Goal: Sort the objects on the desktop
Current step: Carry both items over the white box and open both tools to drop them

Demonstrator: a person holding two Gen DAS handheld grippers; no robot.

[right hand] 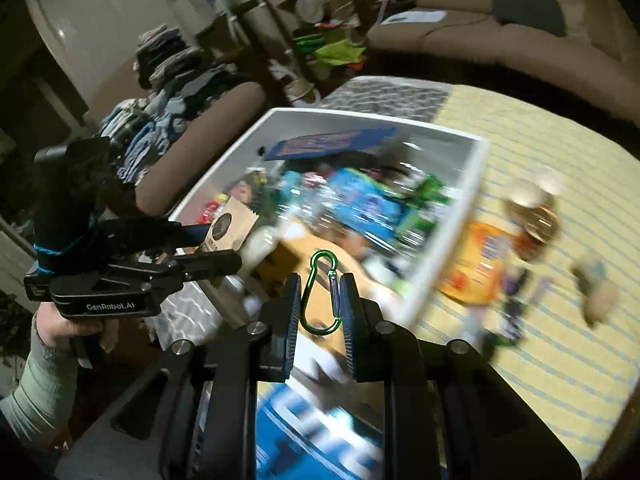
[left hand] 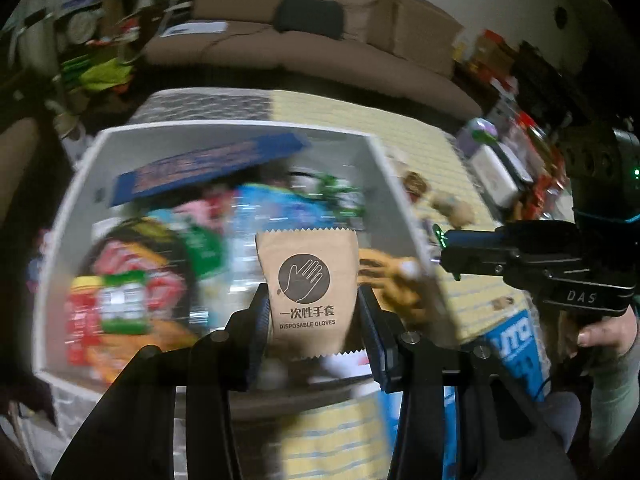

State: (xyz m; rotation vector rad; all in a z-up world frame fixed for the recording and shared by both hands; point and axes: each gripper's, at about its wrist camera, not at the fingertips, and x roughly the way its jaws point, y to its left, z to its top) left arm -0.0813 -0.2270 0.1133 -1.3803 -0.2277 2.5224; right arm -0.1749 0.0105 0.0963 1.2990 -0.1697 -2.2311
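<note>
Kraft glove packet (left hand: 308,292) x1 clamped in L fingers (left hand: 256,320); R fingers (right hand: 352,304) pinch 1 green carabiner (right hand: 322,292), over white bin (left hand: 240,130).

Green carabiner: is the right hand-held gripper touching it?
Touching. The right wrist view shows the green carabiner pinched between both pads of the right hand-held gripper.

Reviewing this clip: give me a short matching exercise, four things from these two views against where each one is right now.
Things:
1. disposable gloves packet
2. green carabiner
3. blue flat box
4. orange packet

Places:
A. on the yellow striped cloth, outside the bin
B. held in the right gripper
C. leaning inside the white bin, at its far side
D. held in the left gripper

Pairs: 1-D, 2-B, 3-C, 4-A
</note>
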